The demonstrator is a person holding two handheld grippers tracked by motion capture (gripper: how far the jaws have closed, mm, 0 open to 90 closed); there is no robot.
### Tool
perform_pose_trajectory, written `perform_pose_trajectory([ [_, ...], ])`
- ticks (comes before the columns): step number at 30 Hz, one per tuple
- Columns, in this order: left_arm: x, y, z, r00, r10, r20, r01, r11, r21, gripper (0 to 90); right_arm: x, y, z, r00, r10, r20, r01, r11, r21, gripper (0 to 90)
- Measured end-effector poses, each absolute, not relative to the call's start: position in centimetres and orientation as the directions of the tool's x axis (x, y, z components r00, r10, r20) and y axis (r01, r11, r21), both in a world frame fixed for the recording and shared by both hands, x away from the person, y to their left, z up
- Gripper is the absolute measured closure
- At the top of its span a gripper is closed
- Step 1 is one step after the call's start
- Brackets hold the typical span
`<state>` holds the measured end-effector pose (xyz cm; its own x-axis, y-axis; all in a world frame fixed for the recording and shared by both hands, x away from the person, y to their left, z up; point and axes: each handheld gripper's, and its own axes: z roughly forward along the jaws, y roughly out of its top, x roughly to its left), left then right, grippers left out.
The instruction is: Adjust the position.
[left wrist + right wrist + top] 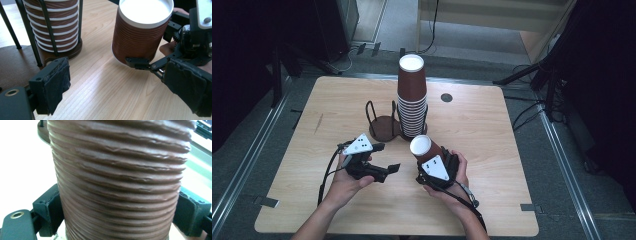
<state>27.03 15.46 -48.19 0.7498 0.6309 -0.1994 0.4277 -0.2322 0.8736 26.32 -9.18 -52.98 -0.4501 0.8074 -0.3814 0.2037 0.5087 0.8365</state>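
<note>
A tall stack of brown ribbed paper cups (412, 95) stands in the right slot of a black wire holder (379, 125); the holder's left slot is bare. My right gripper (432, 162) is shut on a single brown cup (424, 147) with a white inside, tilted over the table in front of the stack. In the right gripper view that cup (120, 170) sits squeezed between both pads. My left gripper (387, 157) stands open just left of the cup, nothing between its jaws. In the left gripper view, the cup (142, 32) is ahead to the right and the stack (55, 25) to the left.
The light wooden table (492, 150) has a round dark grommet (446, 97) behind the stack. Black stands and cables crowd the floor at the left, right and back. Bare tabletop lies right of the cup and along the front edge.
</note>
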Motion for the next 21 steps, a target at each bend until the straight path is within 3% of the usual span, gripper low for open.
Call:
perform_pose_trajectory([
  [21, 26.51, 14.69, -48.5, 0.795, 0.588, -0.153, 0.393, -0.306, 0.867, 7.9, 26.24, -8.79, -53.02, -0.509, 0.758, -0.408, 0.167, 0.552, 0.817, 12.4],
])
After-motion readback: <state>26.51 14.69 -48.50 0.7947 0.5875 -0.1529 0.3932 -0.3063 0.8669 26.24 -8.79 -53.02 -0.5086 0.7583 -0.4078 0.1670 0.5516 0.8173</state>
